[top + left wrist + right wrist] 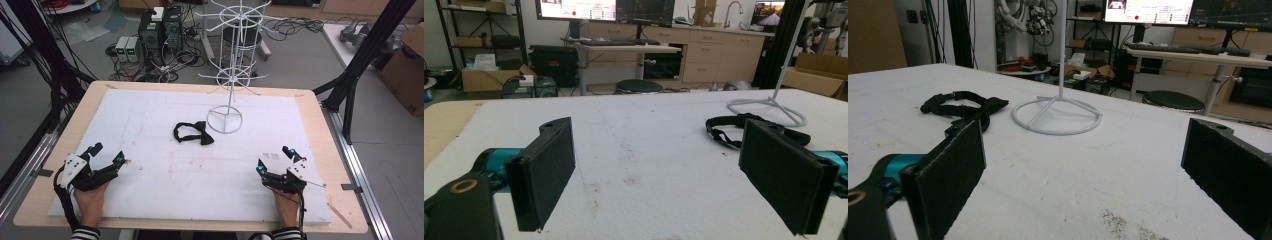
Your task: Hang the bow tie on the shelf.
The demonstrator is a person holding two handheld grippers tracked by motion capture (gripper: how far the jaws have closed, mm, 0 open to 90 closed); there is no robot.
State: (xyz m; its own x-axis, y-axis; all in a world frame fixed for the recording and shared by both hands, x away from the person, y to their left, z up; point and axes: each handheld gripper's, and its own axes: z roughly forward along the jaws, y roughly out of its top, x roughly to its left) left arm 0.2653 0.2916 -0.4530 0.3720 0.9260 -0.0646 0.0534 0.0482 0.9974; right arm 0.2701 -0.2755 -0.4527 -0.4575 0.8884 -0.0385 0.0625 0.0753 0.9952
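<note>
Overhead arrangement: a white mat (pixel 165 180) covers a wooden table (pixel 327 150). Left gripper (pixel 107 153) rests at the mat's near left corner, jaws spread wide with nothing between them; right gripper (pixel 274 157) rests at the near right, jaws likewise spread and empty. A black bow tie (pixel 192 133) with its strap looped lies flat near the mat's centre, well apart from both grippers. Just beside it, to the right and farther back, stands a white wire rack (pixel 231 70) on a ring base, apparently bare
</note>
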